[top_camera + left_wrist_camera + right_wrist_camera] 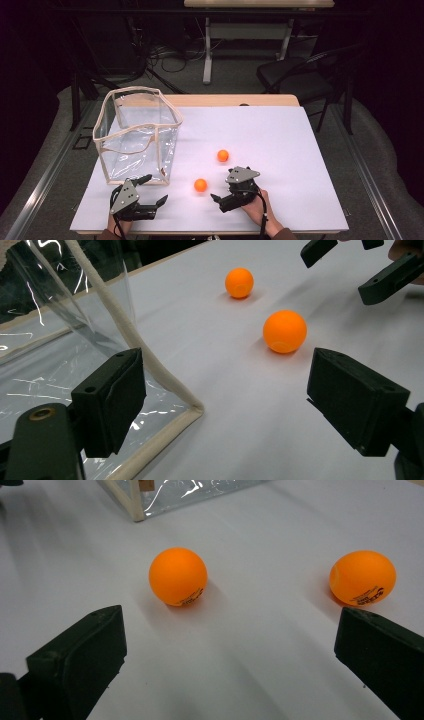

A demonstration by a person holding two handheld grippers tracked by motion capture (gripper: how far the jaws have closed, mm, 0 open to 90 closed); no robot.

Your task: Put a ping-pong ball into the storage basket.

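Far left of the white table (280, 150), a clear plastic bin (137, 132) with a beige fabric rim is seen standing upright, open at the top; nothing can be made out inside it. Just in front of its near corner the left gripper (154, 190) is held low, jaws spread wide, nothing between them. In the left gripper view the bin's bottom corner (192, 407) lies between those jaws.

Next right, the near orange ball (200, 185) rests on the table, apart from the bin, between the two grippers. The far orange ball (223, 155) lies a bit beyond it, to the right.

Right gripper (225, 196): jaws wide apart, empty, aimed left at the near ball (178, 576).

Step judged in hand: near ball to be picked, likely for the bin. The jaws should be centred on the ball's widest part, kept low, closed slowly so it isn't squirted away; a light round ball is easily rolled by a nudge.
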